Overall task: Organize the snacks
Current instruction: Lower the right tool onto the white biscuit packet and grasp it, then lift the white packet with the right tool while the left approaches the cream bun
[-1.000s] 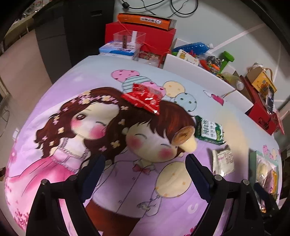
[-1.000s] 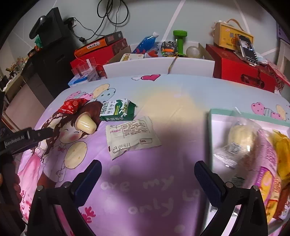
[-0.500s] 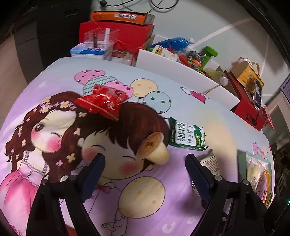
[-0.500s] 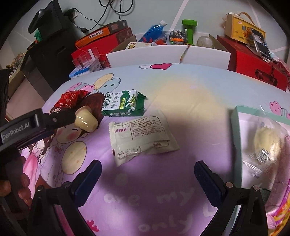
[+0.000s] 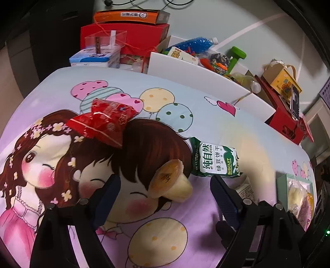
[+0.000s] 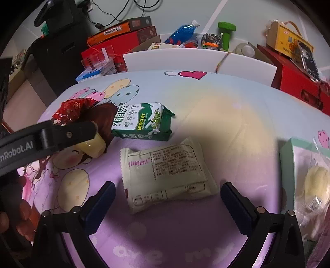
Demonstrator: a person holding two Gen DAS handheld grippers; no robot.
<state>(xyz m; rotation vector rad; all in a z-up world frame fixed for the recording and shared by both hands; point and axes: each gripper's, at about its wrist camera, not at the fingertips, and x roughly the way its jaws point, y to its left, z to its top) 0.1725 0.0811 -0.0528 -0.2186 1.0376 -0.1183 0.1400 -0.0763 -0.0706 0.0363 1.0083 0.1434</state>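
Note:
A yellow jelly cup lies on its side on the cartoon tablecloth, between the open fingers of my left gripper. A red snack packet lies beyond it and a green biscuit pack to its right. In the right wrist view a cream snack packet lies just ahead of my open right gripper, with the green biscuit pack behind it. The left gripper's arm partly covers the jelly cup. A mint green tray at the right holds wrapped buns.
Behind the table stand a white box of clutter, red boxes, an orange box, a clear plastic container, a green dumbbell and a blue bottle. A black cabinet is at the far left.
My left gripper has moved forward and right until the jelly cup sits between its fingers. My right gripper has moved forward and left over the cream packet.

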